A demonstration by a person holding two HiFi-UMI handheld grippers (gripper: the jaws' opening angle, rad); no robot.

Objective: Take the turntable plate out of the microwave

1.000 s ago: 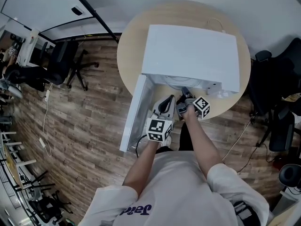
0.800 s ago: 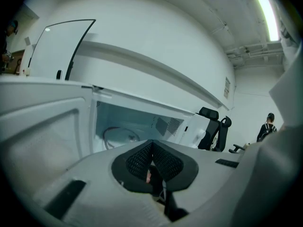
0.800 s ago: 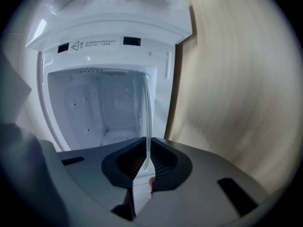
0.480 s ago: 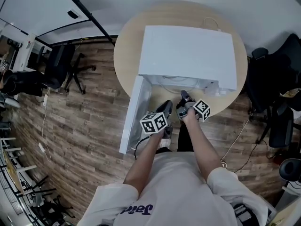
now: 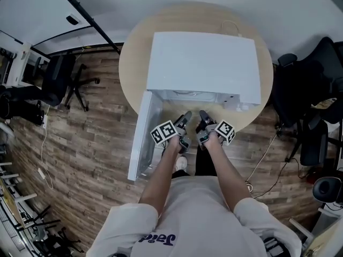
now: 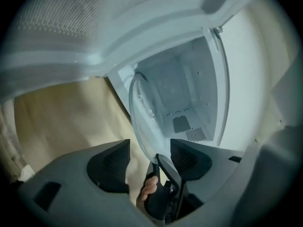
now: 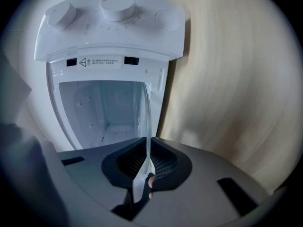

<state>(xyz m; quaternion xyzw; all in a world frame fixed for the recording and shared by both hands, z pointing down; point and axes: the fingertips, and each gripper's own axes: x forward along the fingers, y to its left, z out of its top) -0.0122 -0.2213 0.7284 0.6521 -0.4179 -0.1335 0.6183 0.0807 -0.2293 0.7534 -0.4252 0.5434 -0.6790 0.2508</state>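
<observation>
The clear glass turntable plate (image 6: 144,115) stands on edge in front of the open white microwave (image 5: 201,63). My right gripper (image 7: 147,167) is shut on the plate (image 7: 147,117), whose rim runs straight up from between its pads. In the left gripper view, the right gripper (image 6: 163,188) shows pinching the plate's lower rim. My left gripper (image 6: 149,162) has its jaws opening wide; the plate's edge lies between them, clear of both pads. In the head view, the left gripper (image 5: 184,121) and right gripper (image 5: 203,121) sit side by side just outside the cavity.
The microwave door (image 5: 142,138) hangs open to the left, beside my left hand. The control panel with round knobs (image 7: 111,8) lies beside the cavity. The round wooden table (image 5: 131,74) carries the microwave. Office chairs (image 5: 305,90) stand on the wooden floor around it.
My left hand has sunk and rolled, so its marker cube faces another way and looks smaller. The right gripper has drawn back a little from the cavity.
</observation>
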